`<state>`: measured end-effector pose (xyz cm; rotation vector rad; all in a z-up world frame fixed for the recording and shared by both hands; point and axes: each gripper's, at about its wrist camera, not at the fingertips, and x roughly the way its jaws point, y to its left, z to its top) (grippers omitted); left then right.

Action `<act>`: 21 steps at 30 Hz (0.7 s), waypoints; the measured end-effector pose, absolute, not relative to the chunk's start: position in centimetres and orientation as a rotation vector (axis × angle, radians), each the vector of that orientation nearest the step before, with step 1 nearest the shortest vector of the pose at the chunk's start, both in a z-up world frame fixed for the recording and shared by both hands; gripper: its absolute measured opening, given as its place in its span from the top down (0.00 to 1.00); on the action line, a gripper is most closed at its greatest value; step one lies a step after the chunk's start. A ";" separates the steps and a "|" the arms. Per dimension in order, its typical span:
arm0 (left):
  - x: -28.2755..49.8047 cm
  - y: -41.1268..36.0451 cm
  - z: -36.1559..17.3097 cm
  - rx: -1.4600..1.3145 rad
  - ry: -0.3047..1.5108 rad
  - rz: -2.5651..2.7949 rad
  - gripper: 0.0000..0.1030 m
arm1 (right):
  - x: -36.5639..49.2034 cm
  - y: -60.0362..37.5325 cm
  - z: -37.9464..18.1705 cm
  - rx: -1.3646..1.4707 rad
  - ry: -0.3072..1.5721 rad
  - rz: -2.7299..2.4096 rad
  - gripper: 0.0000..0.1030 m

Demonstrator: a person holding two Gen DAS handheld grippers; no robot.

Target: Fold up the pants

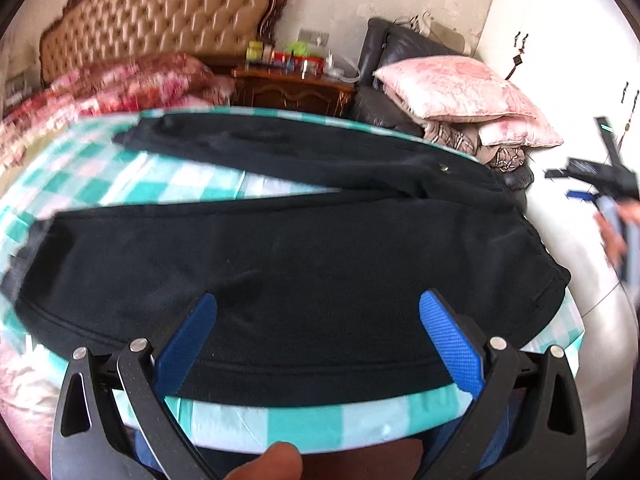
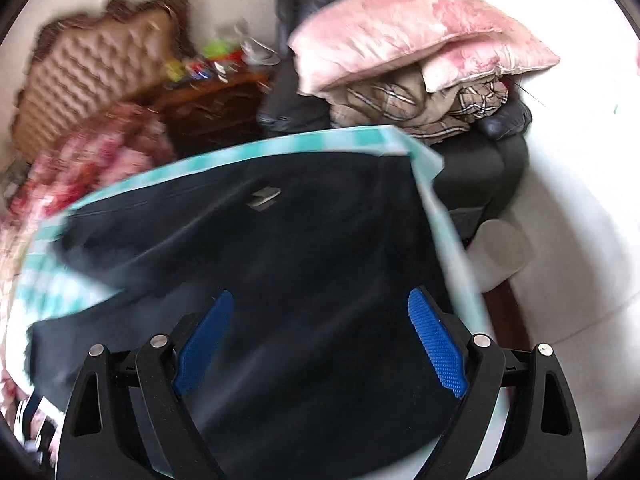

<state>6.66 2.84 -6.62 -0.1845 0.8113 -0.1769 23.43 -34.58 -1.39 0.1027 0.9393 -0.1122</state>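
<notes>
Flat now, dark fleecy pants, checked sheet, left tool spread wide.

**Where our two cameras look**

From the left wrist we look low and close across the dark pants on the checked bed, toward the headboard and nightstand. From the right wrist we look down, nearer, over the waist end of the pants. Both views share the pants, headboard, nightstand and pink pillow. The left view also catches the right gripper at its right edge.
</notes>
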 end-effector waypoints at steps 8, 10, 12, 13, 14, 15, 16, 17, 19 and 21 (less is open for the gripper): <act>10.8 6.2 -8.5 -0.170 0.839 -0.130 0.01 | 43.2 -36.9 -7.6 -0.360 1.137 0.021 0.33; 11.7 7.0 -8.9 -0.163 0.852 -0.112 0.01 | 45.2 -36.9 -7.9 -0.358 1.137 0.073 0.33; 12.6 7.7 -9.6 -0.166 0.878 -0.102 0.01 | 47.4 -36.5 -9.0 -0.374 1.185 0.140 0.33; 12.8 7.9 -9.8 -0.169 0.883 -0.097 0.01 | 47.8 -36.2 -9.5 -0.398 1.195 0.148 0.33; 13.1 8.1 -10.0 -0.170 0.887 -0.091 0.01 | 48.6 -36.2 -10.3 -0.421 1.213 0.150 0.31; 13.4 8.3 -10.2 -0.174 0.889 -0.086 0.01 | 49.2 -36.3 -10.7 -0.412 1.227 0.155 0.30; 13.4 8.3 -10.3 -0.179 0.890 -0.080 0.01 | 49.9 -36.8 -11.3 -0.382 1.242 0.164 0.25; 13.5 8.6 -10.5 -0.190 0.892 -0.072 0.01 | 50.1 -37.0 -11.6 -0.365 1.250 0.169 0.19; 13.6 9.0 -10.8 -0.213 0.900 -0.073 0.01 | 50.4 -37.6 -12.2 -0.321 1.246 0.196 0.18; 13.5 9.5 -11.0 -0.227 0.900 -0.071 0.01 | 50.3 -38.0 -12.0 -0.226 1.269 0.286 0.54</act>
